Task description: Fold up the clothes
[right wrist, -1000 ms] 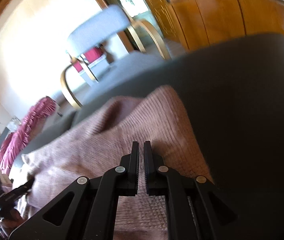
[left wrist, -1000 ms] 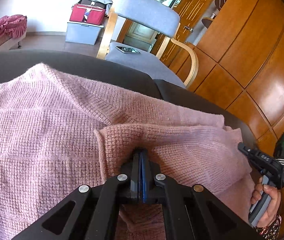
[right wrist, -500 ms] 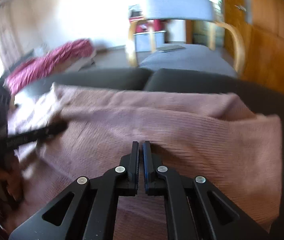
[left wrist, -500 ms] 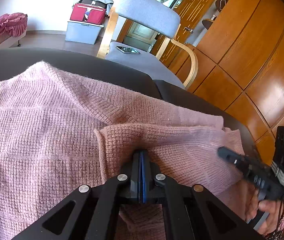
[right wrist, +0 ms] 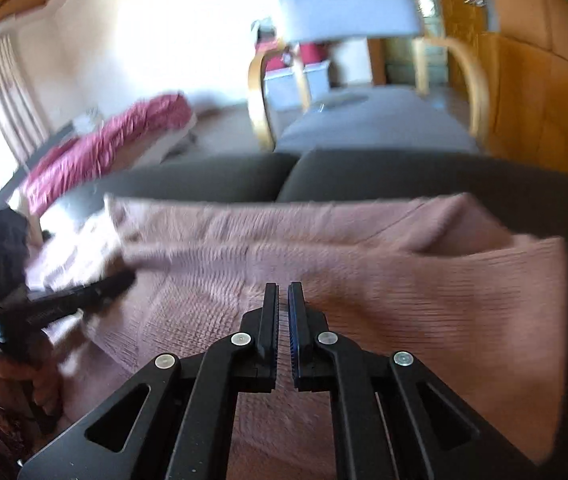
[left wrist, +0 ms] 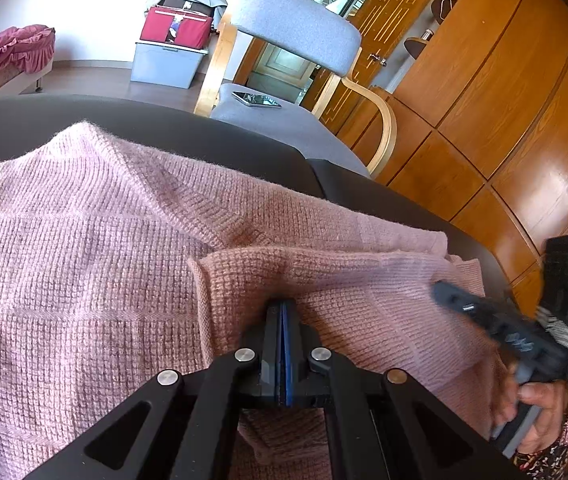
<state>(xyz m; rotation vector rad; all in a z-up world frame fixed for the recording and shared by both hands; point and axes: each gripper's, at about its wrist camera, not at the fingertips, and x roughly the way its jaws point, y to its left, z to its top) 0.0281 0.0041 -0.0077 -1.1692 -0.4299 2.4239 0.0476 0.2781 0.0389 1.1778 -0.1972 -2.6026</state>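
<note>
Since the earlier frames the right gripper has swung in from the lower right of the left wrist view and now reaches over the right end of the pink knit sweater; its own view has turned to face the grey armchair squarely; the left gripper has stayed put, its jaws pressed together on a raised fold of the sweater at lower centre. The right gripper's jaws stand a narrow slit apart with nothing between them, hovering above the knit; that view is smeared by motion, so whether the tips touch the cloth is hard to say. The sweater lies spread over a dark grey cushioned surface, probably a sofa; its far edge runs across mid-frame with a bare dark strip beyond it, and in the right wrist view bare dark surface shows past the right hem. At upper left of the left wrist view a pale grey storage box carries a red fabric bin, with a grey-blue garment draped on top; a phone lies on the armchair seat.
</note>
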